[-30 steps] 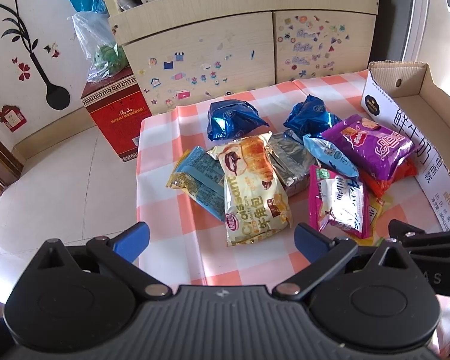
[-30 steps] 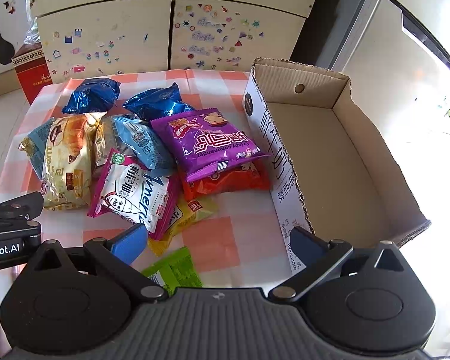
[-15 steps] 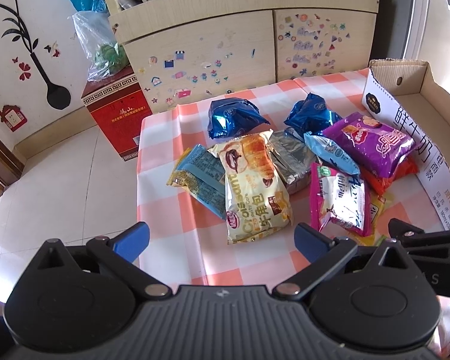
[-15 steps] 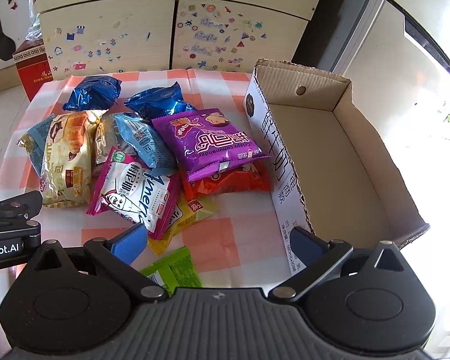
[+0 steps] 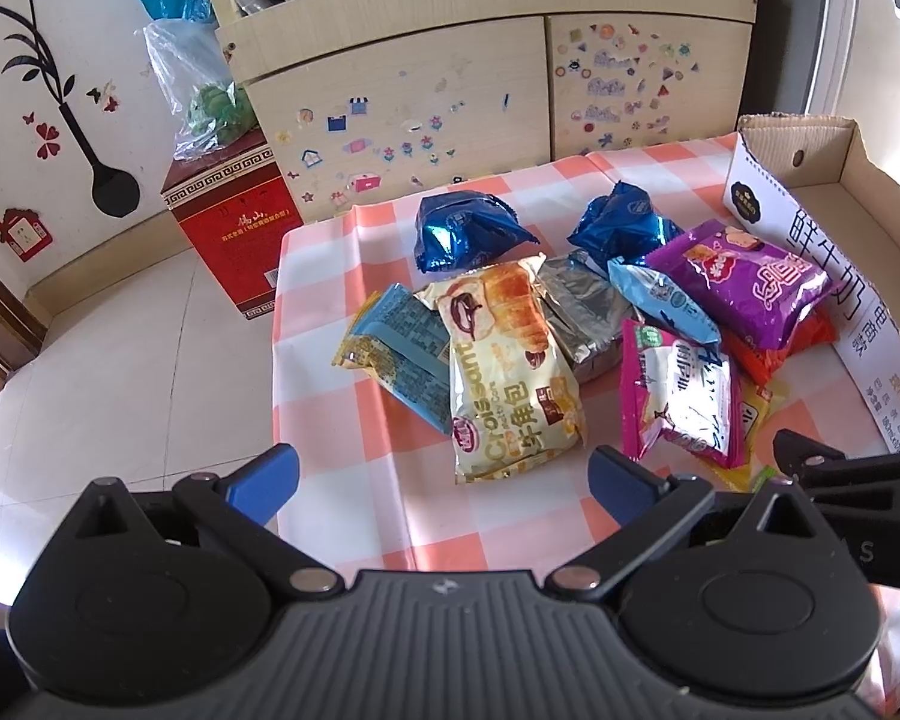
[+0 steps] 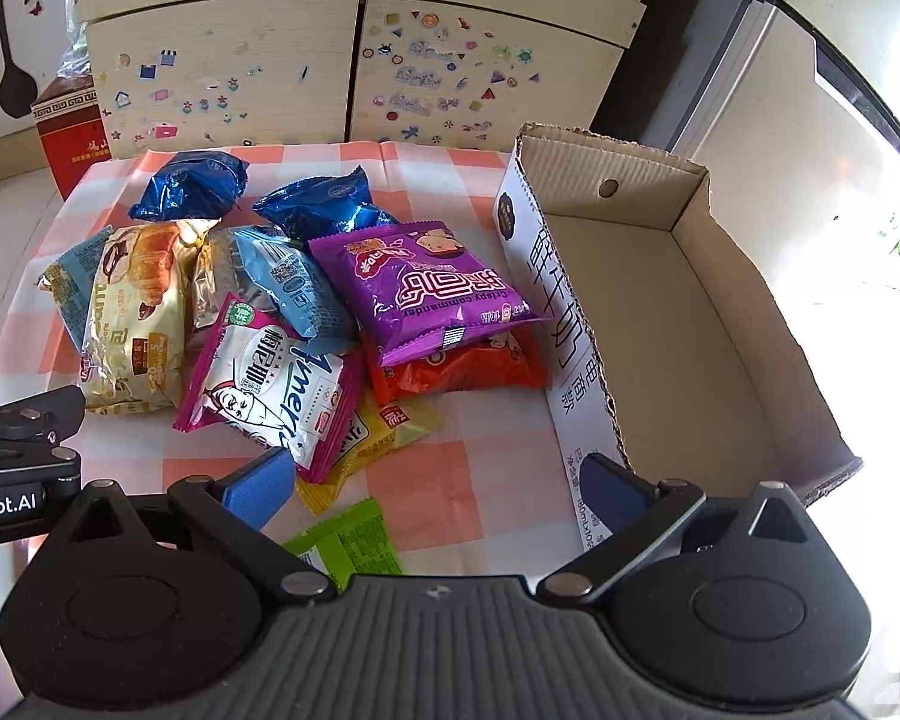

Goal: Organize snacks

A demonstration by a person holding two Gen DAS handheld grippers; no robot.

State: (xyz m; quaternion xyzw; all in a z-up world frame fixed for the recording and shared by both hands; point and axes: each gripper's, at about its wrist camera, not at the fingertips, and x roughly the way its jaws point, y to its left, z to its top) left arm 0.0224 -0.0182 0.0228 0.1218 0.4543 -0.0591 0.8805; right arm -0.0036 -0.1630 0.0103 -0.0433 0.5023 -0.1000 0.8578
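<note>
Several snack packs lie in a pile on the pink checked tablecloth (image 5: 384, 240): a croissant pack (image 5: 504, 366), a purple pack (image 6: 426, 288) on an orange one (image 6: 456, 369), a pink-and-white pack (image 6: 270, 378), two dark blue packs (image 5: 462, 228), and a small green pack (image 6: 348, 543). An empty cardboard box (image 6: 678, 324) stands to the right of the pile. My left gripper (image 5: 441, 477) is open and empty above the near table edge, short of the croissant pack. My right gripper (image 6: 432, 489) is open and empty, above the green pack.
A wooden cabinet with stickers (image 5: 420, 102) stands behind the table. A red box (image 5: 228, 228) with a plastic bag on top sits on the floor at the left. The floor drops off left of the table. A bright window (image 6: 840, 120) is at the right.
Both grippers have edged slightly forward and lower toward the snack pile. Nothing was taken hold of; the snacks have not moved.
</note>
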